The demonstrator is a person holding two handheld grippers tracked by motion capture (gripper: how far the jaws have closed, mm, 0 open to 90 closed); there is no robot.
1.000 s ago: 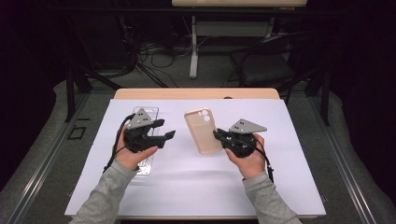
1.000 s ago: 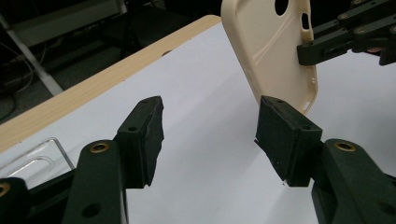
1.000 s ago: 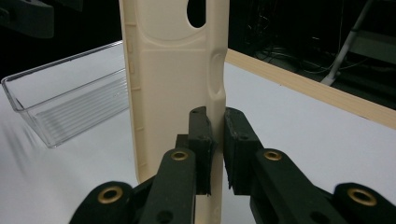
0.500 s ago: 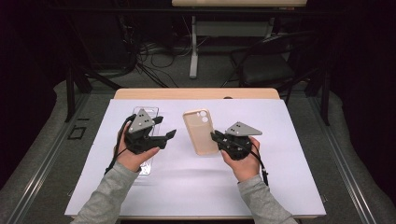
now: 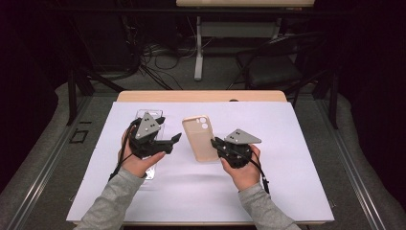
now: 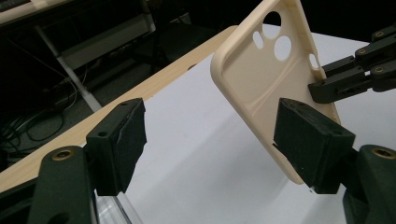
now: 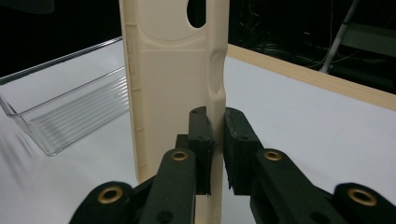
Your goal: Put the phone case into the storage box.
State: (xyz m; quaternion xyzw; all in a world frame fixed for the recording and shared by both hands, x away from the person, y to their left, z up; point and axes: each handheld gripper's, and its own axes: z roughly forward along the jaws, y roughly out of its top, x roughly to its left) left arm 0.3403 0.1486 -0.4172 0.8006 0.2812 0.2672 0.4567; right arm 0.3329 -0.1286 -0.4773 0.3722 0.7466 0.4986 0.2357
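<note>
right gripper [image 5: 216, 143] has its fingers [image 7: 201, 140] pinched on one long side wall of the beige phone case [image 5: 201, 138], near the lower end. the case is lifted off the white sheet and tilted, camera cutouts toward 12 o'clock in the high view, hollow inner face turned toward the left gripper view. judged reason: a thin edge grip leaves the rest of the case free for the other hand to take or work on.

left gripper [image 5: 168, 142] sits at 9 o'clock of the case, fingers [image 6: 119, 140] spread wide and just been opening further, pressing on nothing. in its own view the case [image 6: 261, 79] lies beyond the right-hand finger, not squarely between the two. likely widened to take in the case's breadth.

clear plastic tray [image 7: 65, 114] rests on the desk [image 5: 201, 96] under and behind the left hand [image 5: 136, 163], at roughly 10 o'clock of the case, empty as far as seen. possibly where the case goes or came from; cannot tell which.
</note>
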